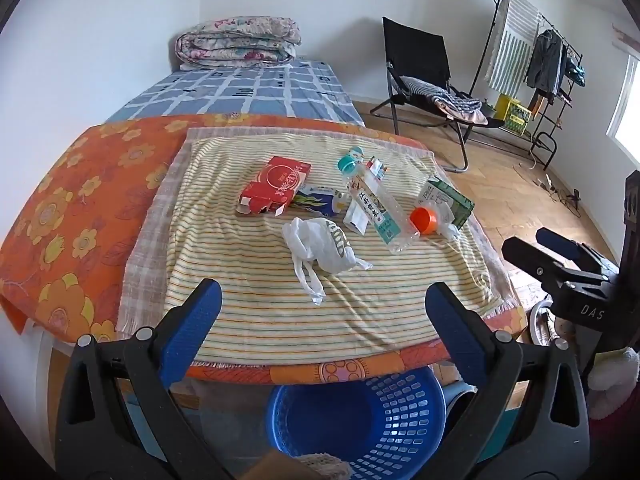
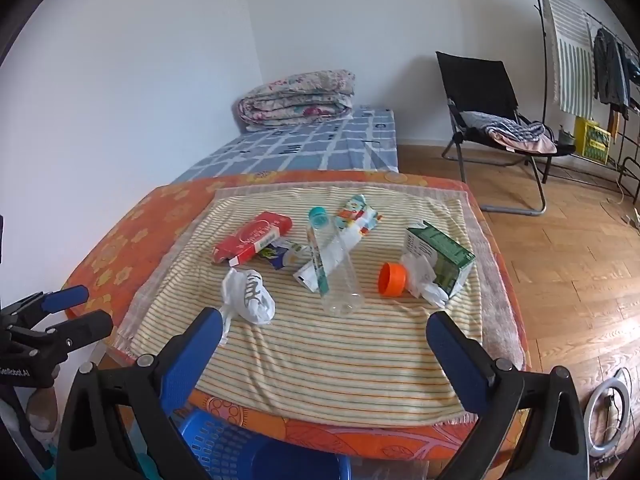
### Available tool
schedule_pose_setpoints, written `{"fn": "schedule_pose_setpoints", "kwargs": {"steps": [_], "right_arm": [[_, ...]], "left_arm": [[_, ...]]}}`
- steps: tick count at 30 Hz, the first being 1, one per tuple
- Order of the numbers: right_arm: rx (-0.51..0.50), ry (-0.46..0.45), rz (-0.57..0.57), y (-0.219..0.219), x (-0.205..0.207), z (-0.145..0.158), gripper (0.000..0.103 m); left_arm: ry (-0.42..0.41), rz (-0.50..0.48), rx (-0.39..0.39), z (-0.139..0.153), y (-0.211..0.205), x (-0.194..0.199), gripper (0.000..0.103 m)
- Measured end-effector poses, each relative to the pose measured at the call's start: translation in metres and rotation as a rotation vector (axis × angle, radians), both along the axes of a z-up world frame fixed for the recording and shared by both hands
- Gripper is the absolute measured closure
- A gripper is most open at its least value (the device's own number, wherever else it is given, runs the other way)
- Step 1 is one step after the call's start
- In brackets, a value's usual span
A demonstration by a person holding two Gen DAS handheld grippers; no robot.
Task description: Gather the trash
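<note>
Trash lies on a striped towel (image 1: 280, 312) (image 2: 320, 360) spread over an orange flowered cover: a crumpled white plastic bag (image 1: 320, 252) (image 2: 250, 300), a red carton (image 1: 276, 188) (image 2: 252, 242), a clear bottle (image 1: 380, 204) (image 2: 334, 272) with a teal cap, an orange cap (image 1: 425, 220) (image 2: 392, 279) and a green carton (image 1: 448, 200) (image 2: 440, 260). My left gripper (image 1: 322, 320) is open above the towel's near edge, nothing between its fingers. My right gripper (image 2: 324, 344) is open too, short of the bag and bottle. A blue basket (image 1: 360, 416) (image 2: 224, 448) stands below the near edge.
A bed with a checked blue sheet (image 1: 248, 92) and a folded quilt (image 1: 240, 42) lies behind. A black folding chair (image 1: 424, 76) (image 2: 488, 120) and a clothes rack (image 1: 536, 60) stand on the wooden floor at right. A ring light (image 2: 608, 420) lies on the floor.
</note>
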State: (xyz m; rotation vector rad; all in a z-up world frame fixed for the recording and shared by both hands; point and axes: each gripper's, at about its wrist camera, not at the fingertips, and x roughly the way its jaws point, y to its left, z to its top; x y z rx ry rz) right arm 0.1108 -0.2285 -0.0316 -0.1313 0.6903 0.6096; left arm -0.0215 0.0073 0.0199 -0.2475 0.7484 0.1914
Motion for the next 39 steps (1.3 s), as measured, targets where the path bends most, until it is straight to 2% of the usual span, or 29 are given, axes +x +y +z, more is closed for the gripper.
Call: {"fn": "schedule_pose_setpoints", "kwargs": {"steps": [8,13,24,39], "right_arm": [[0.035,0.085,-0.013,-0.012,0.001,0.013,0.0],[0.065,0.049,-0.025,-0.021,0.0,0.025,0.0],[0.007,-0.003,0.007,-0.018,0.002,0.006,0.0],[-0.022,0.013,0.045,-0.009,0.002,-0.008,0.0]], "left_arm": [[-0.002,0.0,-0.002,-0.001,0.002,0.0,0.0],[-0.012,0.018,-0.013,-0.002,0.003,-0.002,0.0],[0.002,0.04,-0.028,-0.007,0.007,0.0,0.0],[0.019,0.04,-0.021,-0.013,0.013,0.003,0.0]]}}
